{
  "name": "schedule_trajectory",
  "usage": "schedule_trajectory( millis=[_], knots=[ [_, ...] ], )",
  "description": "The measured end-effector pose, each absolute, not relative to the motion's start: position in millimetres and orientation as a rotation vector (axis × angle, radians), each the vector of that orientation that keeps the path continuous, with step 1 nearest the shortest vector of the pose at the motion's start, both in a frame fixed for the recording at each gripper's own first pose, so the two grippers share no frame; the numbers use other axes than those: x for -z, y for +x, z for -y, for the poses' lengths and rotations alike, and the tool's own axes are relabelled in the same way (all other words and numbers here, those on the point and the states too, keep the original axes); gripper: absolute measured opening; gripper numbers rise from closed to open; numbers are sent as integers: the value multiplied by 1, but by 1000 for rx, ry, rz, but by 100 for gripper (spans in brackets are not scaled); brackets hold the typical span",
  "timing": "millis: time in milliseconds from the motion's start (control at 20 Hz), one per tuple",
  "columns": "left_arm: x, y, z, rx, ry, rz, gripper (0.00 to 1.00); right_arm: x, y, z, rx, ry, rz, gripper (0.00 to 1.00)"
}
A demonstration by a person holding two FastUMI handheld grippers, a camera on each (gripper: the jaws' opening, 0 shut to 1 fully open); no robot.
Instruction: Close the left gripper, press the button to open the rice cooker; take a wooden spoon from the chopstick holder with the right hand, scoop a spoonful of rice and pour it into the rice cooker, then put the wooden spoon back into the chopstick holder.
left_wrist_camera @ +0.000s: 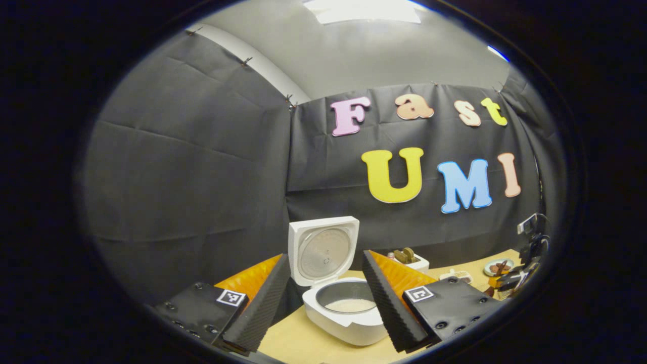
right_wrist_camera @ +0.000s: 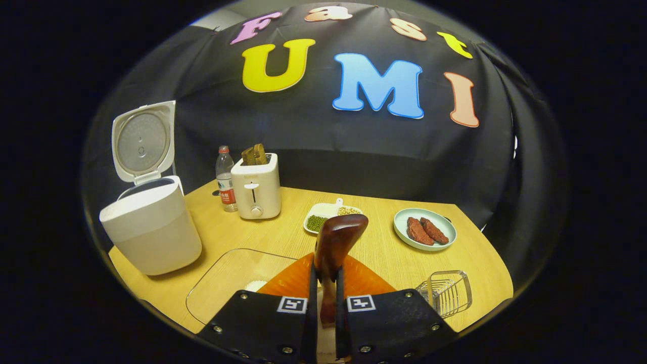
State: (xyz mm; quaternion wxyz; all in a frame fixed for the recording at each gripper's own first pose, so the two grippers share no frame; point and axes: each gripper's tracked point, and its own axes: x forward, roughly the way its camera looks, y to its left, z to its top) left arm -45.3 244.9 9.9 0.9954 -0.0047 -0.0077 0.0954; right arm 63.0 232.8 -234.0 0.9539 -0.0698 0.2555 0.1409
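Observation:
The white rice cooker [left_wrist_camera: 349, 323] stands with its lid [left_wrist_camera: 323, 250] raised, and pale rice lies in its pot [left_wrist_camera: 351, 304]. My left gripper [left_wrist_camera: 324, 260] is open in front of it, one finger on each side, touching nothing. In the right gripper view the cooker [right_wrist_camera: 151, 227] stands at the left. My right gripper [right_wrist_camera: 326, 273] is shut on the handle of the dark wooden spoon [right_wrist_camera: 338, 237], whose bowl points up and away; I cannot tell what it holds. The wire chopstick holder [right_wrist_camera: 447, 293] is at the lower right.
A clear glass tray [right_wrist_camera: 227, 275] with some white rice [right_wrist_camera: 255, 285] lies under my right gripper. A toaster [right_wrist_camera: 255, 192], a water bottle [right_wrist_camera: 225, 179], a dish of beans [right_wrist_camera: 328, 215] and a plate of meat [right_wrist_camera: 424, 230] stand on the wooden table [right_wrist_camera: 384, 253].

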Motion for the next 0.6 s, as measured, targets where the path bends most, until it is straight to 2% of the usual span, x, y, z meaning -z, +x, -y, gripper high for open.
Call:
schedule_trajectory(
  millis=[350,600],
  knots=[
    [-6,-50,-256,-200,-8,15,98,241,34,-280,-389,-79,-565,14],
    [-7,-53,-257,-207,-17,13,96,240,15,-304,-448,121,-647,14]
  ],
)
